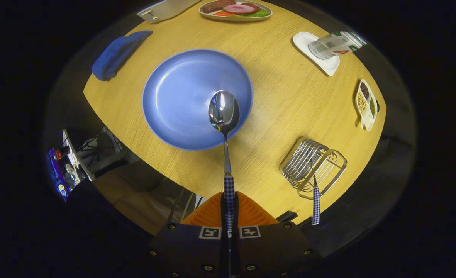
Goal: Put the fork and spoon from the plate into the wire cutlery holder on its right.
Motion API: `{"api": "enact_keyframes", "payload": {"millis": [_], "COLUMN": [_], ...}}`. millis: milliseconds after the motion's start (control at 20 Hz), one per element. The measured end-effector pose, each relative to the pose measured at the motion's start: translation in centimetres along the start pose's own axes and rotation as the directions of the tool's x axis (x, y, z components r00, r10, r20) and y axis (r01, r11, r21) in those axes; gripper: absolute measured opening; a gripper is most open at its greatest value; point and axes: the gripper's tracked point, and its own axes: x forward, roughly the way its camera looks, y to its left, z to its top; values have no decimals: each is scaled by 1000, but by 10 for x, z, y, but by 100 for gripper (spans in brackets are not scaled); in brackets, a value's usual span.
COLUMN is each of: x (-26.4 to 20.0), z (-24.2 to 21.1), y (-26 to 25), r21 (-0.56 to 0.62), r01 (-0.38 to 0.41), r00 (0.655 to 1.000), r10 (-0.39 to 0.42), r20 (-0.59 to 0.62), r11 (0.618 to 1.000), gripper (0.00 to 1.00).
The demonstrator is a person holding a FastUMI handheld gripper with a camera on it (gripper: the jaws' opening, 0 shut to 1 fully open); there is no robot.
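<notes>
Clamped between the tongs [229, 216], the spoon [224, 112] is held above the blue plate [173, 100]; the fork [316, 204] is already stood in the wire cutlery holder [312, 166], so the spoon's transfer remains.

Spoon [224, 112] in hand-held gripper [229, 216], above plate [173, 100]

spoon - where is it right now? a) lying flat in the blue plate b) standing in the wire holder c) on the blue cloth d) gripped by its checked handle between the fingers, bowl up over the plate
d: the spoon has its checked handle pinched in the gripper, with its bowl over the blue plate.
</notes>
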Motion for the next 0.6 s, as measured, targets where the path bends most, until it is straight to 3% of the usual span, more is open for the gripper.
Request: {"api": "enact_keyframes", "payload": {"millis": [600], "x": [-15], "z": [-54], "y": [-44], "r21": [64], "r01": [6], "r00": [997], "r10": [-1], "r20": [-73], "r11": [998], "gripper": [3]}}
